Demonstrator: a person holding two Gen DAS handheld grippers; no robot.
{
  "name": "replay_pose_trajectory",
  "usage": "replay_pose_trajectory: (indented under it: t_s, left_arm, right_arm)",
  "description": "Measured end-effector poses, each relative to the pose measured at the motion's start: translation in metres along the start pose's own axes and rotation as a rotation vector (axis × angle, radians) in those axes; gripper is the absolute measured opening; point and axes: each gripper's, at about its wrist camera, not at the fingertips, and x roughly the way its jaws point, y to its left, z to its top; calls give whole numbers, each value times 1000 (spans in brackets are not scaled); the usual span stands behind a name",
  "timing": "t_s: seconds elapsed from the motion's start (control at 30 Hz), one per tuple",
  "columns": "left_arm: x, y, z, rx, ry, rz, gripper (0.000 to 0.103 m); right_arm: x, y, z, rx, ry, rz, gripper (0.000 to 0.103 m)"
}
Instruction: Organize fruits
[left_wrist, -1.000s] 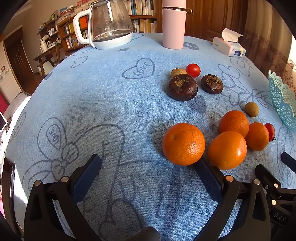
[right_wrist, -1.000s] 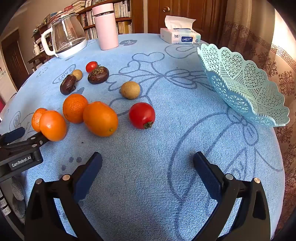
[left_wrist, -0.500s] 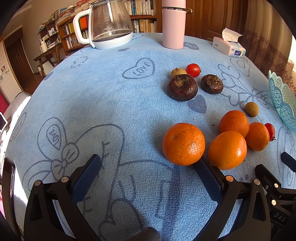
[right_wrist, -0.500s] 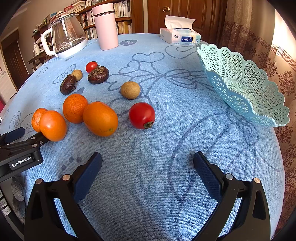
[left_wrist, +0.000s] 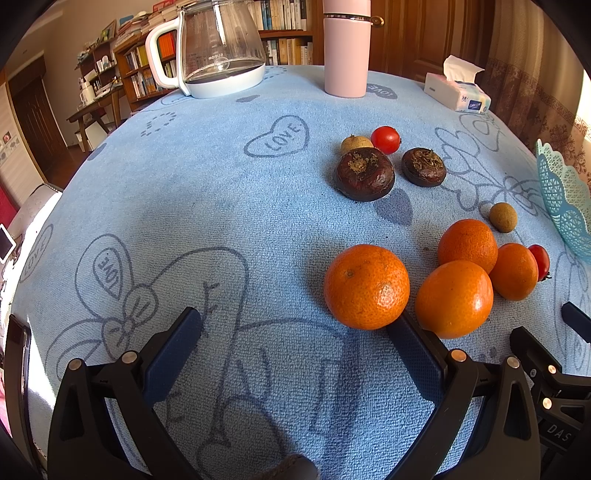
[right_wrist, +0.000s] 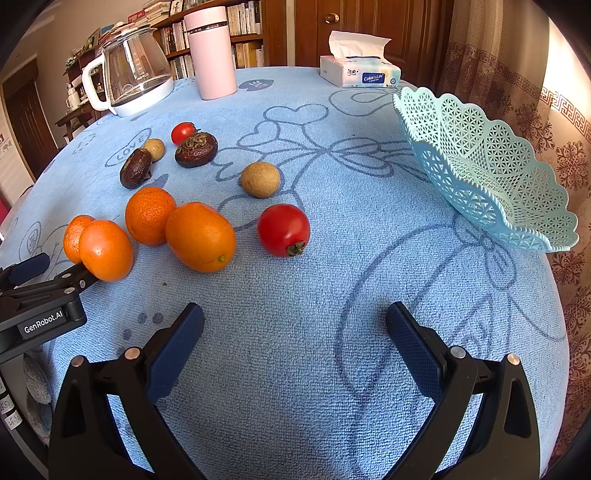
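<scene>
Four glossy oranges (right_wrist: 199, 236) cluster on the blue worktop (right_wrist: 332, 277) near a red tomato (right_wrist: 283, 229), well apart from the basket (right_wrist: 480, 170). Both left tongs (left_wrist: 295, 343) and right tongs (right_wrist: 295, 343) gape empty; nothing has shifted since earlier.

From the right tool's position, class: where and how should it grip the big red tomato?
Grip the big red tomato across its round middle, coming straight from the front, right tool fingers on its bare left and right flanks. Its stem end faces the tool, low, so avoid pinching there.
</scene>
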Motion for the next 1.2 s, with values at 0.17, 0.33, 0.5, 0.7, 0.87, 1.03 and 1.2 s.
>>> replay_pose_trajectory:
  t_s: [0.17, 0.33, 0.5, 0.7, 0.87, 1.03, 1.2]
  left_arm:
    - [0, 0, 0, 0, 0, 0, 98]
    - [0, 0, 0, 0, 0, 0, 98]
    - [0, 0, 0, 1, 0, 1, 98]
    - [0, 0, 0, 1, 0, 1, 98]
    - [0, 0, 0, 1, 0, 2, 98]
    - [0, 0, 0, -1, 2, 3, 98]
    - [2, 1, 1, -2, 3, 6, 98]
  right_arm:
    - [0, 0, 0, 0, 0, 0, 100]
    - [0, 0, 0, 0, 0, 0, 100]
    - [0, 0, 0, 0, 0, 0, 100]
    - [0, 0, -1, 0, 0, 0, 100]
    - [0, 0, -1, 5, -1, 8, 100]
    - [1, -1, 0, 6, -1, 8, 100]
    - [1, -3, 0, -13, 9, 31, 101]
